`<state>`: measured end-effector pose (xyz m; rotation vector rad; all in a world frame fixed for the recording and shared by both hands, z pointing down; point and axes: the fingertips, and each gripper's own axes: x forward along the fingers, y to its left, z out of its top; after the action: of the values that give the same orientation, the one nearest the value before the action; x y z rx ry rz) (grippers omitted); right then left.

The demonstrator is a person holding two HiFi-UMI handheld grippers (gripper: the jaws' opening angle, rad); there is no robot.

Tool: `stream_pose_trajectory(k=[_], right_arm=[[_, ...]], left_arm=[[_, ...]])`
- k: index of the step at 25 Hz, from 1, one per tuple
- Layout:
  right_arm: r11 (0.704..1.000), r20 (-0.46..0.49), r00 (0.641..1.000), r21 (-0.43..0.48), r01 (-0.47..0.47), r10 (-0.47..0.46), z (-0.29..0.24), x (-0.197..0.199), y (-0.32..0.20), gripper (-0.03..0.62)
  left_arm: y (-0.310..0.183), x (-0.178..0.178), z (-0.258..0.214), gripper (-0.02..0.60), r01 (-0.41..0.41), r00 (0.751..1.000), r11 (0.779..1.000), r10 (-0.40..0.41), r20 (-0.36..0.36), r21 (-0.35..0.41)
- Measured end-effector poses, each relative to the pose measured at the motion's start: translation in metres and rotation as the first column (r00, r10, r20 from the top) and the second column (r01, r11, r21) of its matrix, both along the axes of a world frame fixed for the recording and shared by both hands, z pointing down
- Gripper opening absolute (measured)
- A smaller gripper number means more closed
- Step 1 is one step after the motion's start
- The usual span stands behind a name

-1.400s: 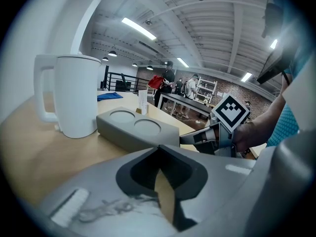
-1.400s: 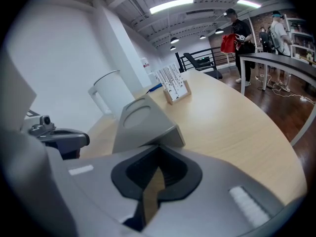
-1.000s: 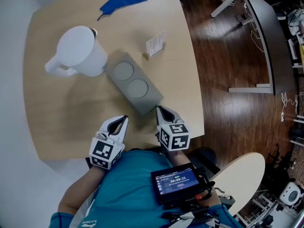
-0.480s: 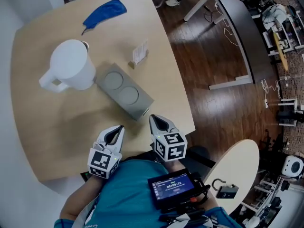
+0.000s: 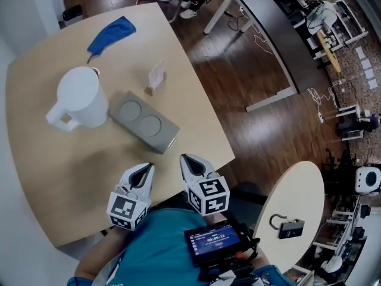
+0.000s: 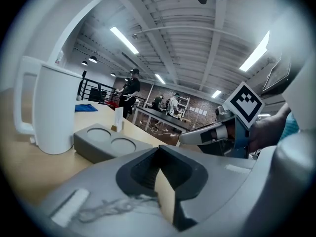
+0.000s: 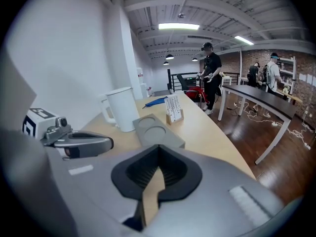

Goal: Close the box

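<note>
Box (image 5: 144, 121) corner hid. behind jug (image 5: 77, 97)

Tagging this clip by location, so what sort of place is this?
Probably an open lab or workshop: strip lights under a bare-beam ceiling, a long desk with trailing cables, and people standing about.

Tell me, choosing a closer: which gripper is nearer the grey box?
Right: the right gripper sits just off the near corner of the grey box; the left gripper hangs farther back.
</note>
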<state>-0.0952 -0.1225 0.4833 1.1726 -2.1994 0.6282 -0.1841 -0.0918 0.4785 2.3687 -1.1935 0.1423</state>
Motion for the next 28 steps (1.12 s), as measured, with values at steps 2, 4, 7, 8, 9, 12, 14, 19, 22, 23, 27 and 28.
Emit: stream_pose_trajectory(k=[2,4,7,8,9,12,14,19,22,23,27,28], right_arm=[[1.0,0.012,1.0,0.024,0.002,-0.002,-0.009,0.004,0.002,-0.006],[0.999,0.023,1.0,0.051,0.004,-0.005,-0.018,0.011,0.004,-0.006],[0.997,0.033,0.999,0.076,0.007,-0.01,-0.024,0.029,0.015,-0.006],[0.997,0.034,0.999,0.081,0.014,-0.016,-0.024,0.037,0.021,-0.006],[0.996,0.035,0.999,0.086,0.023,-0.026,-0.025,0.044,0.027,-0.006],[0.993,0.039,0.998,0.11,0.051,-0.055,-0.031,0.072,0.044,-0.006],[0.991,0.044,0.997,0.122,0.062,-0.068,-0.034,0.093,0.056,-0.006],[0.989,0.09,0.991,0.122,0.088,-0.099,-0.033,0.131,0.09,-0.006],[0.985,0.111,0.985,0.132,0.115,-0.13,-0.035,0.139,0.11,-0.006],[0.983,0.119,0.983,0.136,0.125,-0.141,-0.037,0.14,0.116,-0.006],[0.976,0.138,0.974,0.145,0.161,-0.181,-0.041,0.14,0.137,-0.006],[0.975,0.137,0.973,0.147,0.166,-0.186,-0.042,0.14,0.141,-0.006]], left_arm=[[0.003,0.009,-0.006,-0.009,-0.012,1.0,1.0,0.012,0.014,0.013],[0.004,0.018,-0.008,-0.009,-0.021,0.999,1.0,0.021,0.035,0.019],[0.007,0.035,-0.013,-0.009,-0.028,0.998,0.999,0.026,0.063,0.028],[0.008,0.043,-0.015,-0.009,-0.03,0.997,0.999,0.028,0.071,0.03],[0.01,0.052,-0.018,-0.009,-0.029,0.997,0.999,0.026,0.079,0.031],[0.023,0.083,-0.029,-0.009,-0.011,0.996,0.999,0.007,0.087,0.04],[0.036,0.105,-0.036,-0.009,0.002,0.996,0.999,-0.006,0.087,0.046],[0.075,0.137,-0.043,-0.009,0.038,0.991,0.999,-0.042,0.128,0.035],[0.097,0.152,-0.043,-0.009,0.042,0.986,0.999,-0.046,0.161,0.025],[0.103,0.158,-0.045,-0.009,0.039,0.984,0.999,-0.043,0.171,0.026],[0.118,0.174,-0.057,-0.009,0.017,0.978,0.998,-0.028,0.208,0.058],[0.121,0.177,-0.06,-0.009,0.009,0.977,0.998,-0.023,0.212,0.066]])
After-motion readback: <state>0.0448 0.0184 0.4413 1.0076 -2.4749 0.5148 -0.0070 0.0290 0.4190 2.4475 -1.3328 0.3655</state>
